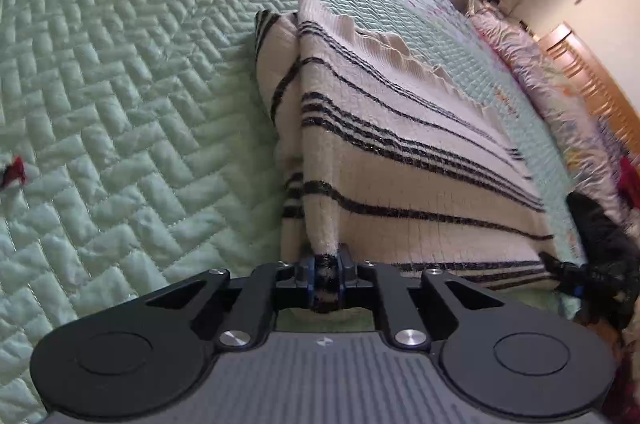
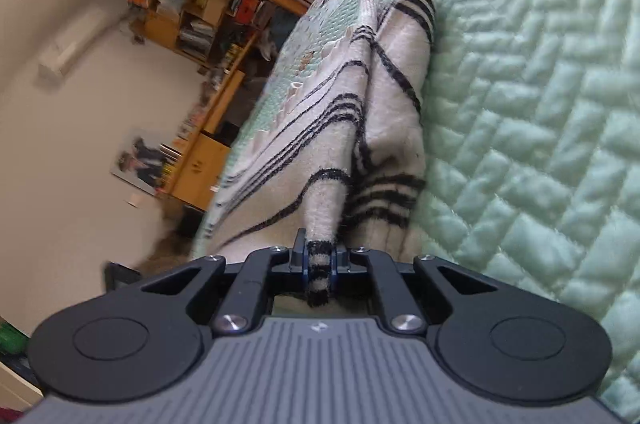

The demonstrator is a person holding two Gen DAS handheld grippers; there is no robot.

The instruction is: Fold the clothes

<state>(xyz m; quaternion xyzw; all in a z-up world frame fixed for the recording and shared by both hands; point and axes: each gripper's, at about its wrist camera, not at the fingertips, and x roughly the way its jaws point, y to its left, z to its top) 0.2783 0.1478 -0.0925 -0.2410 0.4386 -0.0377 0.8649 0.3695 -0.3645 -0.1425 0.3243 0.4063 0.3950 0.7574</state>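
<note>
Gripping hard on both sides, the two claws are pinching the near edge of a cream sweater with black stripes, which is lying across a mint-green quilted bedspread. The left gripper is showing its jaws drawn nearly together, with a bunched fold of striped knit squeezed between them and poking back toward the camera. The right gripper is doing the same: its jaws are closed down on a rolled tuck of the same sweater, the stripes clearly showing in the pinch.

Looking along the left wrist view, the garment is already sitting in layers. A flat upper panel is stretching away across the bed, and beside it, on the left, a second thickness is bulging out underneath, so at least one doubling of the cloth is standing in place. At the far edge a wavy ribbed hem is rising slightly off the quilt. From the right wrist view the cloth is running away in a long ridge, with a creased lump alongside it.

Judging from that, the fold is looking partway along: the sweater is narrowed and stacked, yet it is lying long and loose, not as a tidy packet. Whether this pinch is carrying a fold over or just tidying the edge, these views are not settling. A dark shape at the right edge of the left view is too blurred to name.
</note>
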